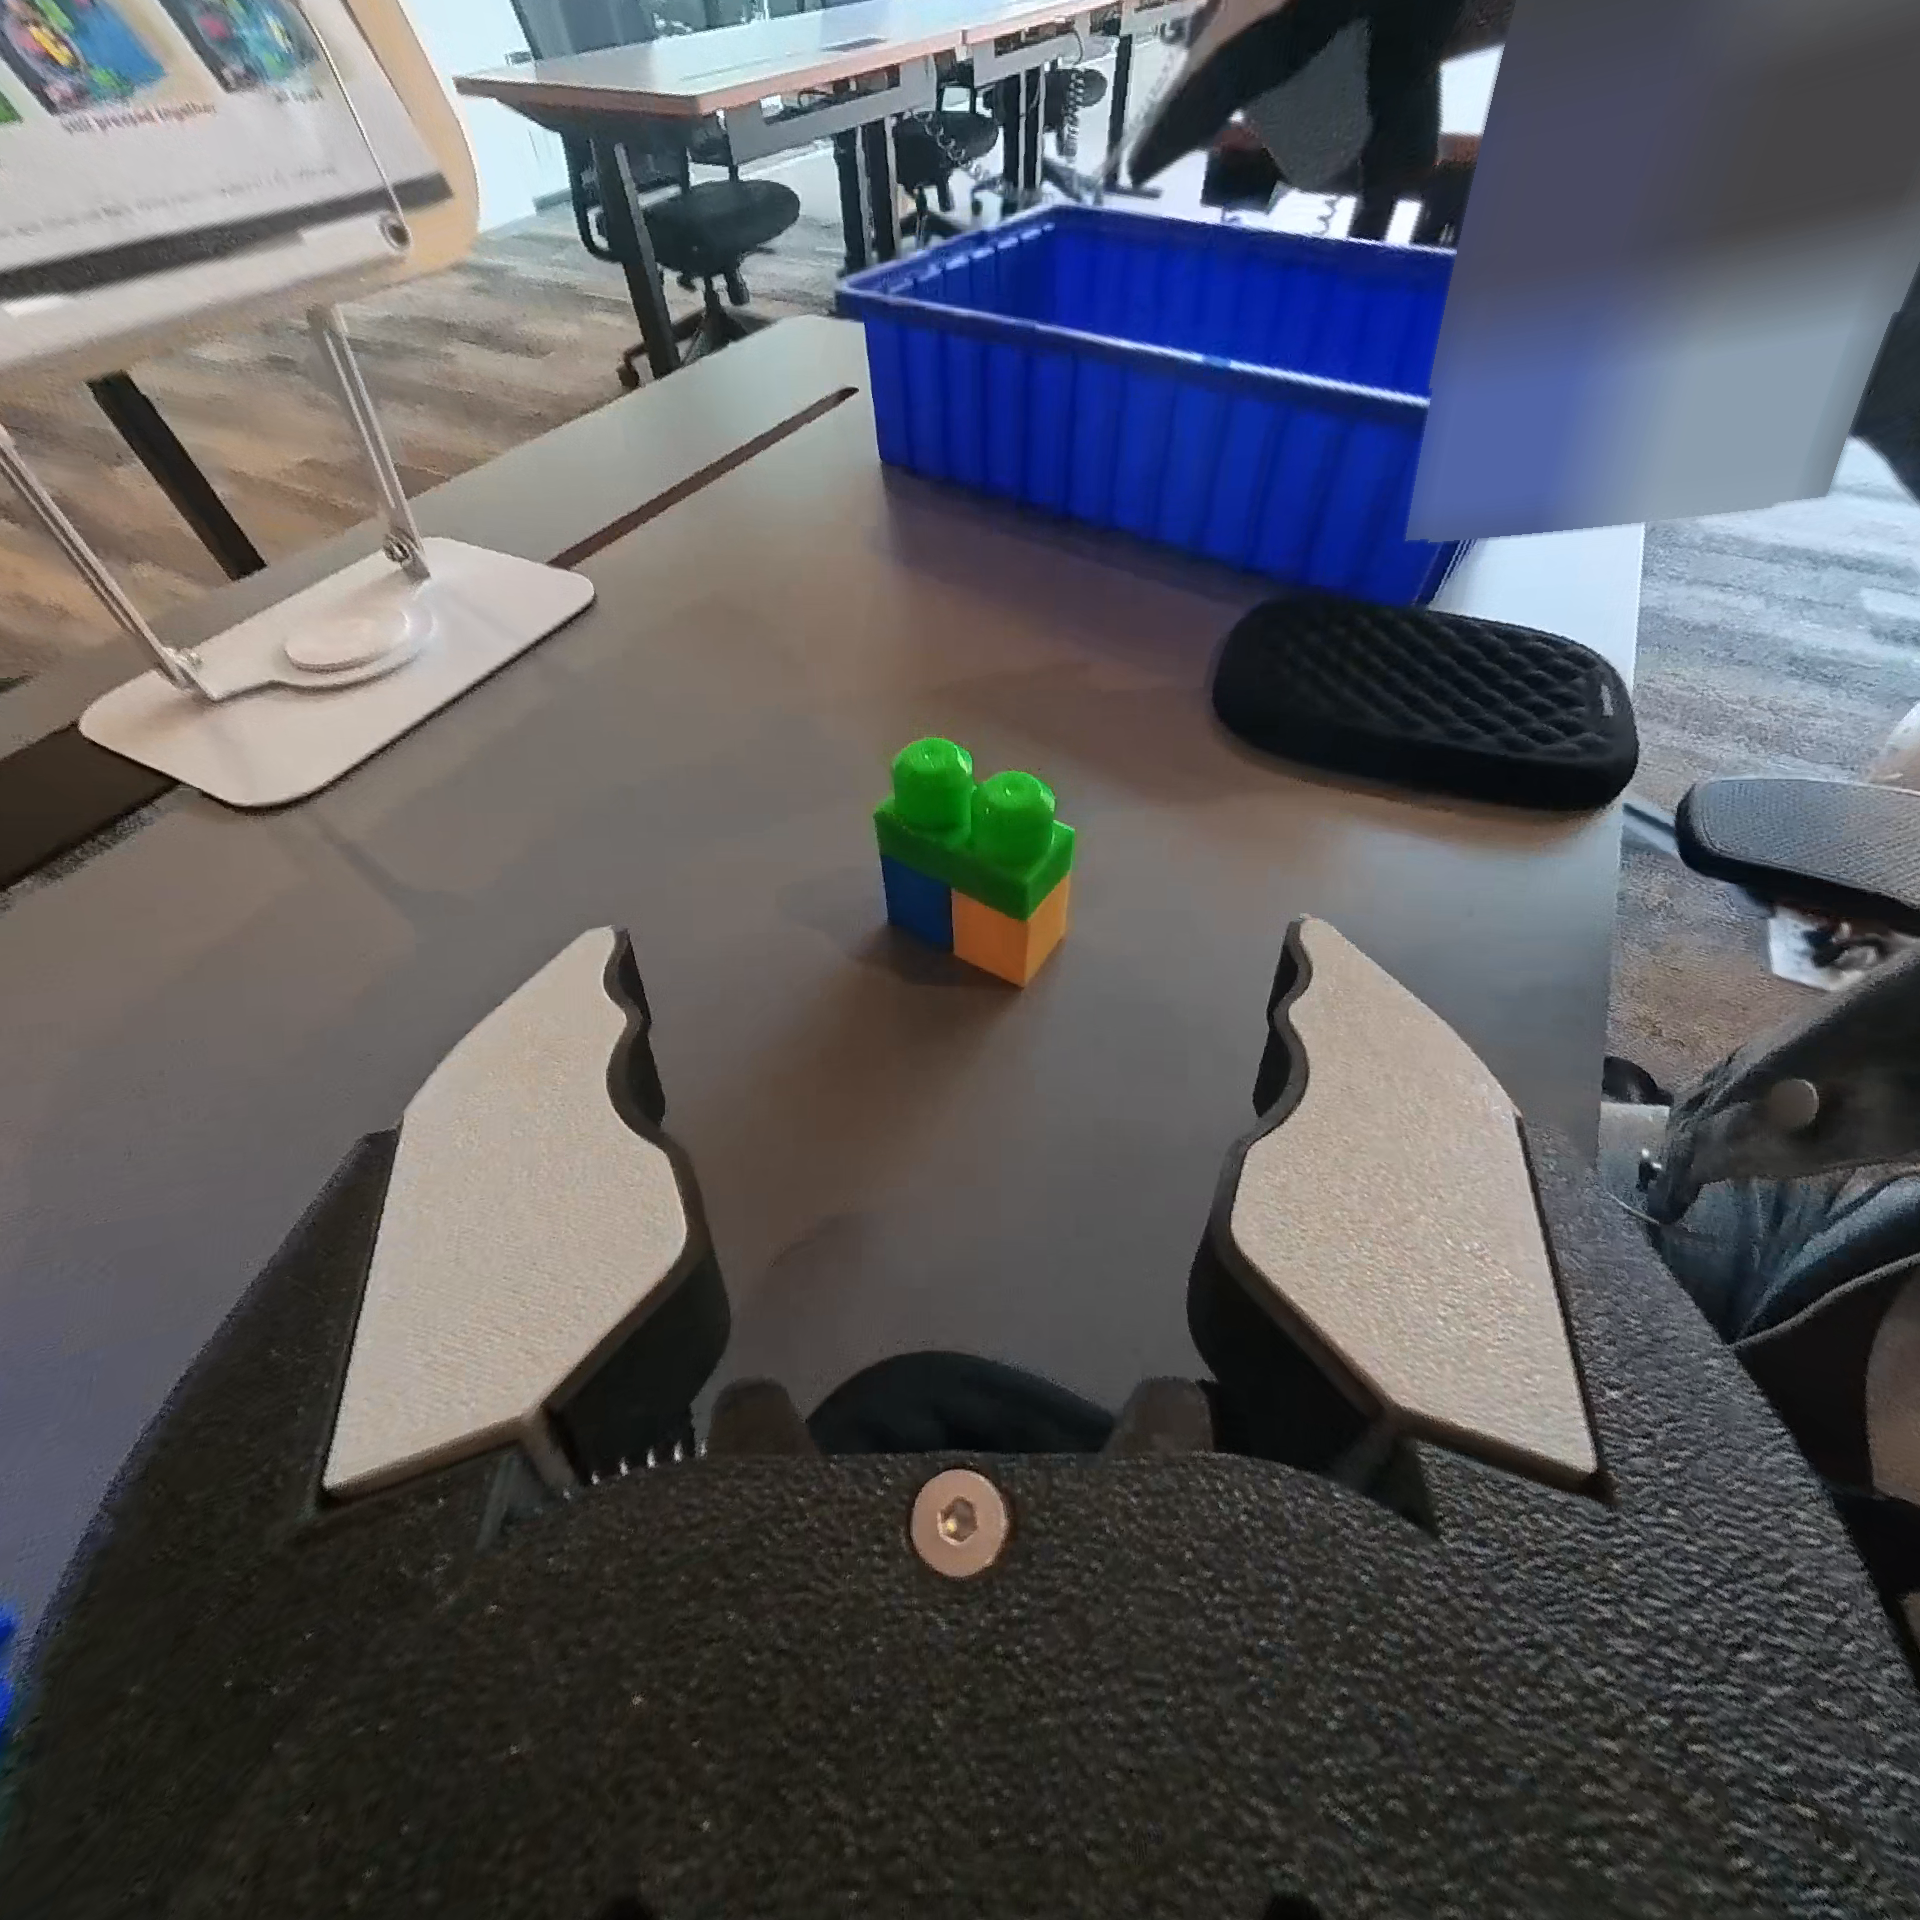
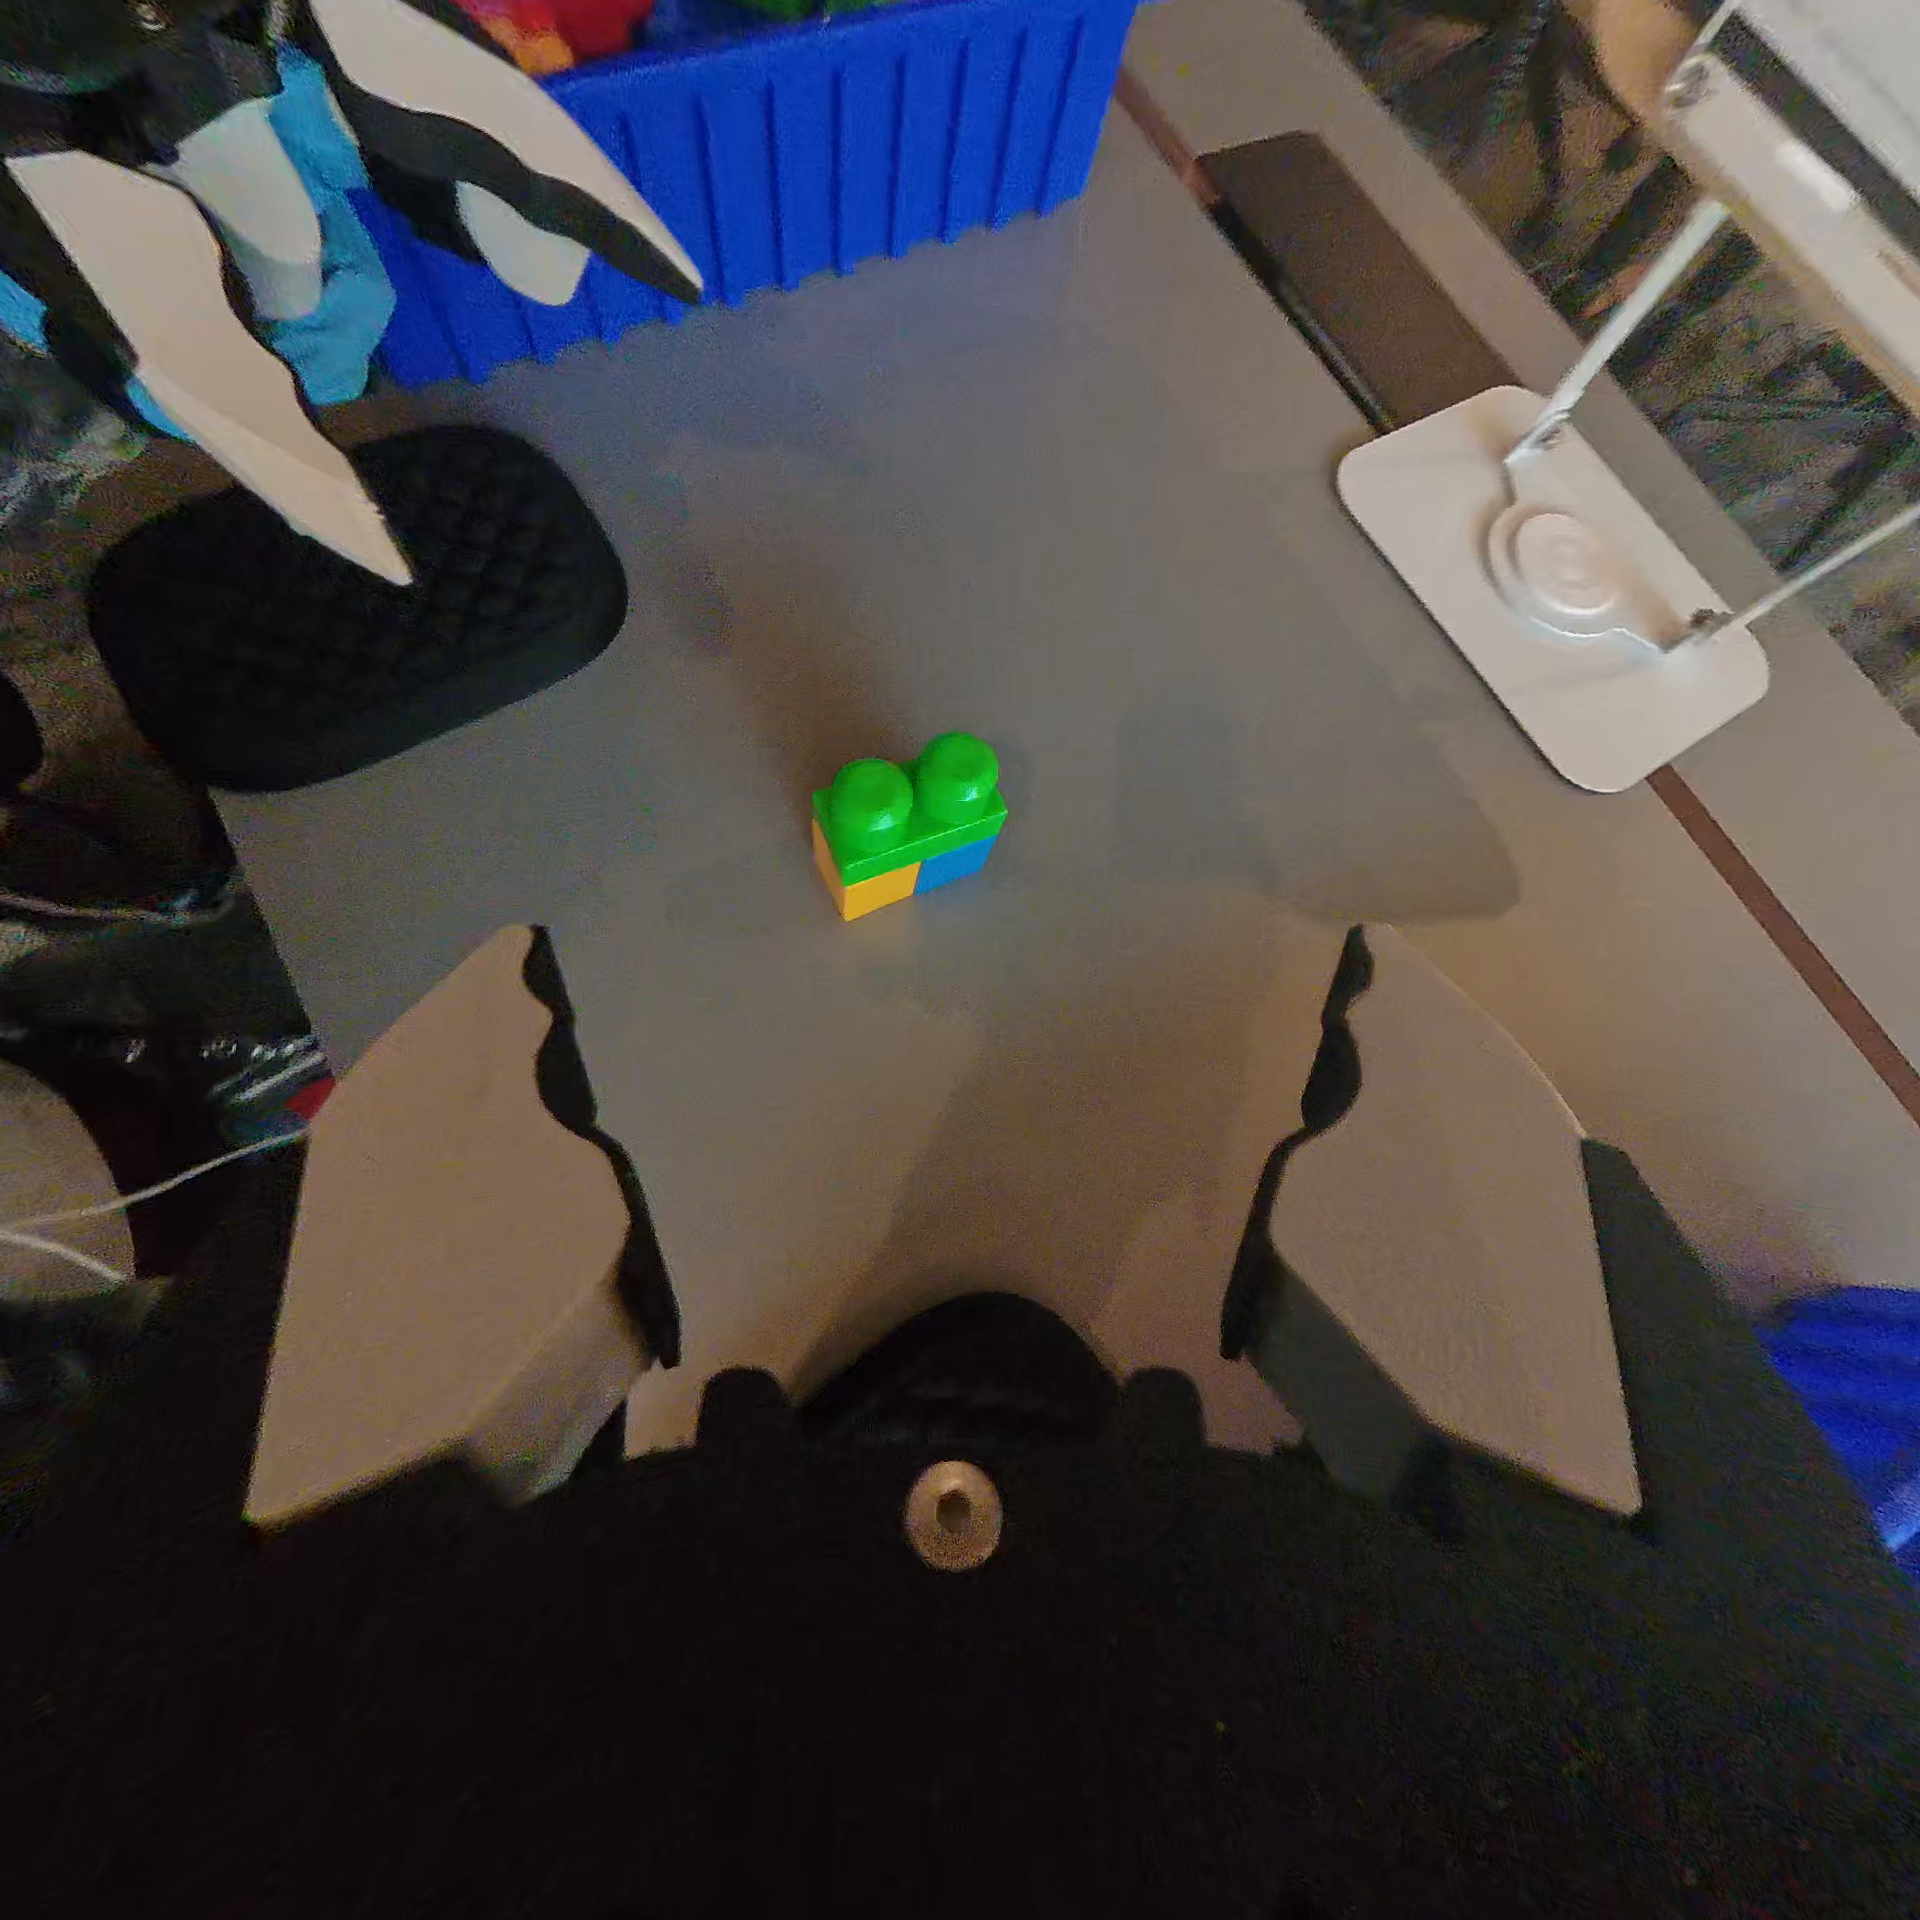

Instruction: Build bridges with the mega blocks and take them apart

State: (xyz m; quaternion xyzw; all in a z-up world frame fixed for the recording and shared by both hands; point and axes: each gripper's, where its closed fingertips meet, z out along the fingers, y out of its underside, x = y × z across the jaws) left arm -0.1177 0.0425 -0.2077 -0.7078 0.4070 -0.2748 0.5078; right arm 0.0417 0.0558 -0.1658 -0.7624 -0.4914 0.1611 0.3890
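Note:
A small block bridge (image 1: pixel 975 864) stands in the middle of the dark table (image 1: pixel 644 831): a green two-stud block on top of a blue block and an orange block set side by side. My left gripper (image 1: pixel 961 935) is open and empty, just short of the bridge and not touching it. In the right wrist view the bridge (image 2: pixel 907 828) stands ahead of my right gripper (image 2: pixel 940 930), which is open, empty and raised above the table. The left gripper also shows in that view (image 2: pixel 545 431) at the upper left, open, over the black pad.
A blue ribbed bin (image 1: pixel 1143 416) stands at the back of the table; in the right wrist view the bin (image 2: pixel 831 156) holds several coloured blocks. A black quilted pad (image 1: pixel 1423 696) lies near the right edge. A white stand base (image 1: pixel 332 665) holding a picture sheet is at the left.

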